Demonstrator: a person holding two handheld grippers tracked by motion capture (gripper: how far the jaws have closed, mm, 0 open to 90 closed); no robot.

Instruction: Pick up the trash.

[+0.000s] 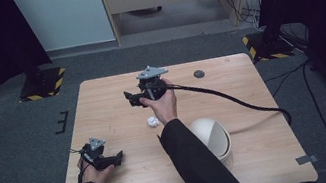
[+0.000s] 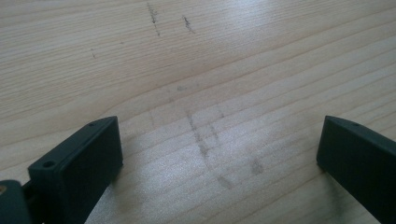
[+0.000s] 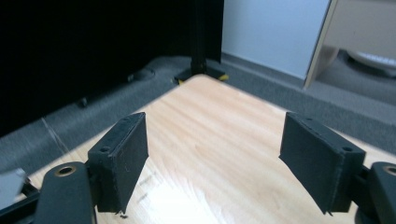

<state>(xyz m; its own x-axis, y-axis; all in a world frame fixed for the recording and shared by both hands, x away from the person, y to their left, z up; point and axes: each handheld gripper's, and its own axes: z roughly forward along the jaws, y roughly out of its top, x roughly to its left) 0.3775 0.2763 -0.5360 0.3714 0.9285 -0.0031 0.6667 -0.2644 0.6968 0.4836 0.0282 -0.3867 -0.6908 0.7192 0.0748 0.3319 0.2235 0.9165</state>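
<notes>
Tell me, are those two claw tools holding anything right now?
No. The left gripper has its fingers wide apart over bare table, and the right gripper is open too. The crumpled paper ball lies untouched.

Under my left hand-held gripper [image 2: 219, 154] the desk [image 2: 196, 70] is pale wood, smooth, faintly glossy, scuffed with grey marks. My hand-held gripper's pads [image 2: 93, 158] look matt black plastic. Near my right hand-held gripper [image 1: 132, 98] lies crumpled white paper [image 1: 153, 121].

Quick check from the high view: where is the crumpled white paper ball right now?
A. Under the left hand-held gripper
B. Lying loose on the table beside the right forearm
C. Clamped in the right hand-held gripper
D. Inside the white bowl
B: the paper ball lies loose on the table, just left of the right forearm.
</notes>
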